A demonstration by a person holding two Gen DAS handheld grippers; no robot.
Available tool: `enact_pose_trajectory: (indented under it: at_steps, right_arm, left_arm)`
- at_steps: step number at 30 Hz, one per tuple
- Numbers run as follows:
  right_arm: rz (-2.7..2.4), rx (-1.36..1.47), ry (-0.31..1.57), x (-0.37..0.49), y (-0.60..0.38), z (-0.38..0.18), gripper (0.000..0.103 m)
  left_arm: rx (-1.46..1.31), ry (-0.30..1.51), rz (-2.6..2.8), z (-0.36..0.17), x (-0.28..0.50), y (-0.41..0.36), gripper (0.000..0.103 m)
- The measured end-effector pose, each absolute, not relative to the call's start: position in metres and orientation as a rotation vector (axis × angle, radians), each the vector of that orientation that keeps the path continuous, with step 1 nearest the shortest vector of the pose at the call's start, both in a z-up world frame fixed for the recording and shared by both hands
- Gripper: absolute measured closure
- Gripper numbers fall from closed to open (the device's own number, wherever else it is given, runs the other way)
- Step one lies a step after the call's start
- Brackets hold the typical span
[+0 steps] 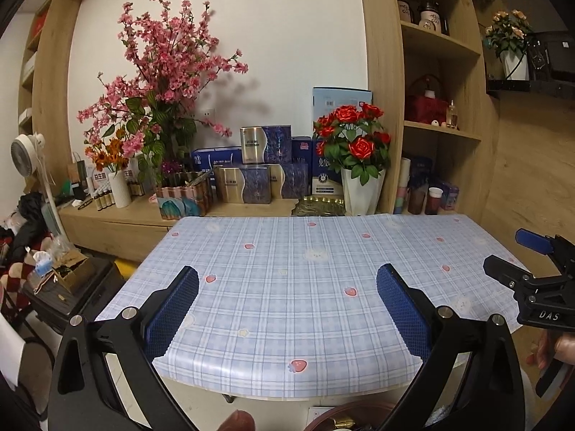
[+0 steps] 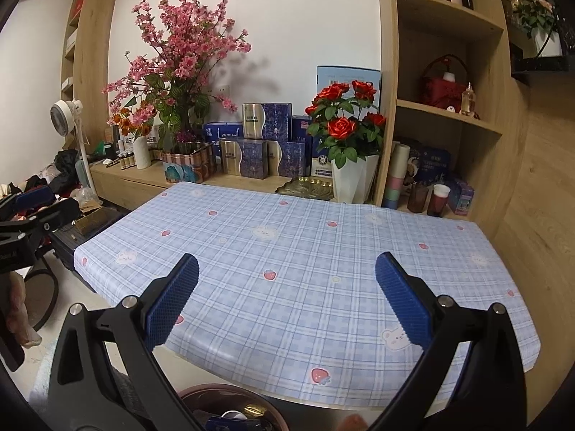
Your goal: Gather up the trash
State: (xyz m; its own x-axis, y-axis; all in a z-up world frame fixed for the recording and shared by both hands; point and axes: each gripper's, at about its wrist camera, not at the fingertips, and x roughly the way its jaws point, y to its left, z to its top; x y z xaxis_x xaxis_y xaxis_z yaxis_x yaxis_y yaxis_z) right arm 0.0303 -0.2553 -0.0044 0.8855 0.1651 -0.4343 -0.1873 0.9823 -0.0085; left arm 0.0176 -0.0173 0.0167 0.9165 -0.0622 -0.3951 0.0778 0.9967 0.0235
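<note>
Left wrist view: the counter (image 1: 287, 287), covered in a blue plaid cloth printed with strawberries and bears, is filling most of the frame, and its top is showing no loose litter.
Shelving behind: a wooden ledge is carrying pink blossom branches (image 1: 169, 54), blue and silver boxes (image 1: 266, 143) and red roses in a white vase (image 1: 359, 186); none of it is reading as rubbish.
Bin: a round brown trash bin (image 2: 230, 406) is sitting on the floor just below the near counter edge, with scraps inside, seemingly wrappers and a small white piece; the right wrist view is showing it best, so the trash appears to be already in there.
Left tool (image 1: 287, 309): it is hovering above the near part of the counter, fingers spread wide, gripping nothing.
Right tool (image 2: 287, 305): it is likewise hanging over the counter, fingers spread apart and carrying nothing; from the left wrist view it is showing at the right edge.
Stage: judging by the bare cloth and the filled bin, the collecting is looking close to finished.
Doing it well: both tools should be sweeping their views slowly along the counter edges and the floor beside the bin, since small scraps could be hiding against the busy print.
</note>
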Motion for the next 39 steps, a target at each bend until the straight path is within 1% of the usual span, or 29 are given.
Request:
enact_pose_trajectory:
  at_steps: [13,39]
  right_arm:
    - [0.166,-0.044,0.428,0.0247,-0.2611,0.0047,0.006]
    - [0.159,-0.056,0.432,0.0225,-0.2597,0.0016,0.006]
  left_arm:
    - [0.041,0.374,-0.028,0.0231,0.0121,-0.0131,0.006]
    - [0.034,0.392,-0.044,0.0215,0.0094,-0.0130,0.006]
